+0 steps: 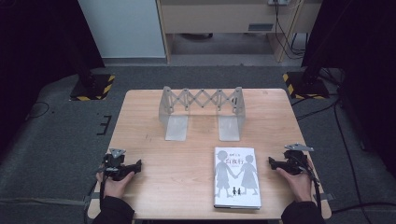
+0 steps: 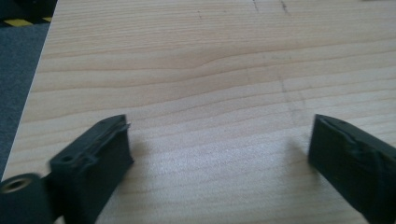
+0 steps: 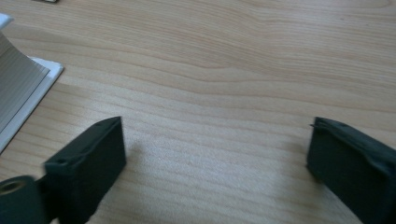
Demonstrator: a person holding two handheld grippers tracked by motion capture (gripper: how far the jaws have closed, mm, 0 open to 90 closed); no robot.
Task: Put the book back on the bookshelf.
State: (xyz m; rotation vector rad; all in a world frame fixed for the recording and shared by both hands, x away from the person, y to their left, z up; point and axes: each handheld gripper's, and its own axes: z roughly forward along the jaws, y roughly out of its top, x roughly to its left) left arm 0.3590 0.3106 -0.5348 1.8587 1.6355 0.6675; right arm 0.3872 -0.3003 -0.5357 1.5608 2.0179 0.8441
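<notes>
Left tongs: resting low at the near left of the desk, held in the left hand. Jaws stand wide apart with bare wood between them, as the left gripper view confirms. Nothing held.

Far centre: a folding metal book stand, scissor-link back and two flat foot plates, standing upright and unoccupied. Well apart from both tongs.

Near centre-right: a book lies flat, cover up, spine toward the left, its near edge close to the near rim of the desk. It is the item closest to the right tongs and, by judgement, the object of the work.

Right tongs: just beside the book's right edge, apart from it, held in the right hand. Jaws wide, gripping nothing; the right gripper view shows the page block at its left margin.

Handling assessment: the book appears moderately heavy, stiff along the spine, with a smooth jacket likely to slip. Lying flat, it offers no purchase from above. Recommended hold is across the thickness at the right fore-edge or a near corner, lifting that edge first, the second tongs steadying the spine
</notes>
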